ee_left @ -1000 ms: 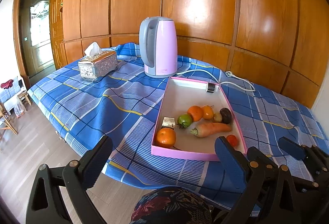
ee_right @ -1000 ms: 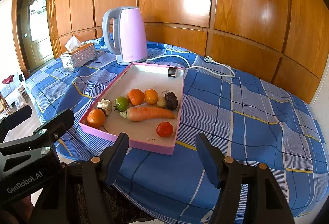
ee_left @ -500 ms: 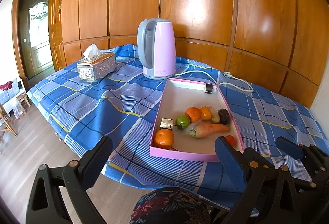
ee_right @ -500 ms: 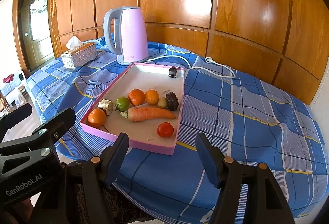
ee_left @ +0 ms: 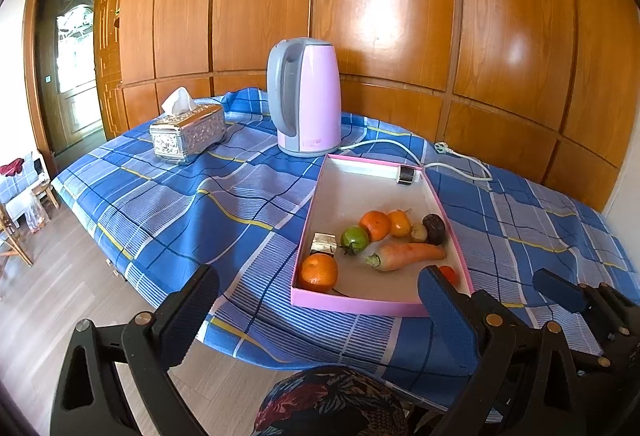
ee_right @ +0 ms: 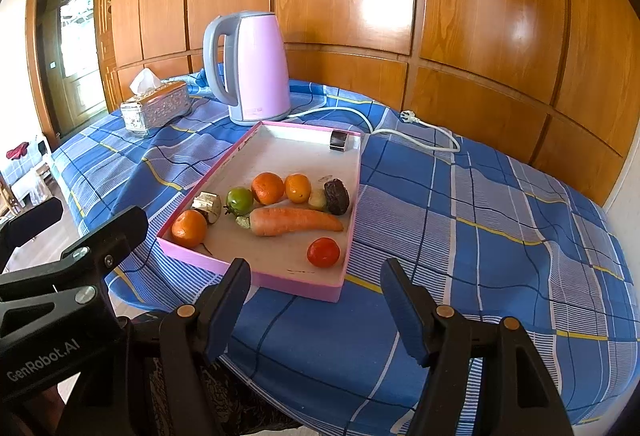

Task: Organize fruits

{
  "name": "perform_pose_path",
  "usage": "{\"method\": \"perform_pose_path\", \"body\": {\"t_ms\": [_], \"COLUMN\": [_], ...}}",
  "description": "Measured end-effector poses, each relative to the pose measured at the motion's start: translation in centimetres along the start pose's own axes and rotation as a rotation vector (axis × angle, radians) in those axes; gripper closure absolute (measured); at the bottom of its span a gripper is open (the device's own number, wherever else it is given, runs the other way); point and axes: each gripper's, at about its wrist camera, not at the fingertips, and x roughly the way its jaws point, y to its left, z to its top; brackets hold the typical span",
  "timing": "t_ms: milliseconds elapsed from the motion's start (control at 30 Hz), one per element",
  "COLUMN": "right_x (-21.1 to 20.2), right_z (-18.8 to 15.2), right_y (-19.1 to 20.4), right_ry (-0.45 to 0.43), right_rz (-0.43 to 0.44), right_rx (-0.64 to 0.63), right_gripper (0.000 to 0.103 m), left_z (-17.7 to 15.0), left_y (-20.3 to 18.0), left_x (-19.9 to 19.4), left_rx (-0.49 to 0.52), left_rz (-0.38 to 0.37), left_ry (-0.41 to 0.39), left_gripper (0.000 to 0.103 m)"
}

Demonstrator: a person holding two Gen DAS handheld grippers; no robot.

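Both our grippers, left gripper (ee_left: pixel 316 300) and right gripper (ee_right: pixel 316 286), gape empty; we'd drop straight onto the tomato (ee_right: pixel 323 252), lower centre of the tray (ee_right: pixel 296 284).

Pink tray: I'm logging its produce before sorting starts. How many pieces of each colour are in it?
In the pink tray:
Orange: 4, three citrus fruits and the carrot
Green: 1, green tomato
Red: 1, red tomato
Dark purple-brown: 1
Pale yellow-green: 1
Total: 8
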Motion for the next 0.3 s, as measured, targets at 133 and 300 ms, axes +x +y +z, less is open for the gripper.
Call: {"method": "perform_pose_path", "body": {"t_ms": [133,300], "right_x": [0.18,0.45], "right_z": [-0.13,-0.28], "right_y": [-0.04,-0.37], "right_ry": [0.006,0.014], "right_rz": [0.003,0.007], "right_rx": [-0.001,0.007], "right_gripper": [0.035,0.035], "left_z": [0.10,0.05], "left_y": [0.07,-0.06], "left_x": [-0.09,0.03], "left_rx": [-0.008,0.002], "left_rz": [-0.010,-0.034], "left_ry": [-0.006,-0.002], "left_gripper": [0.003,0.004]}}
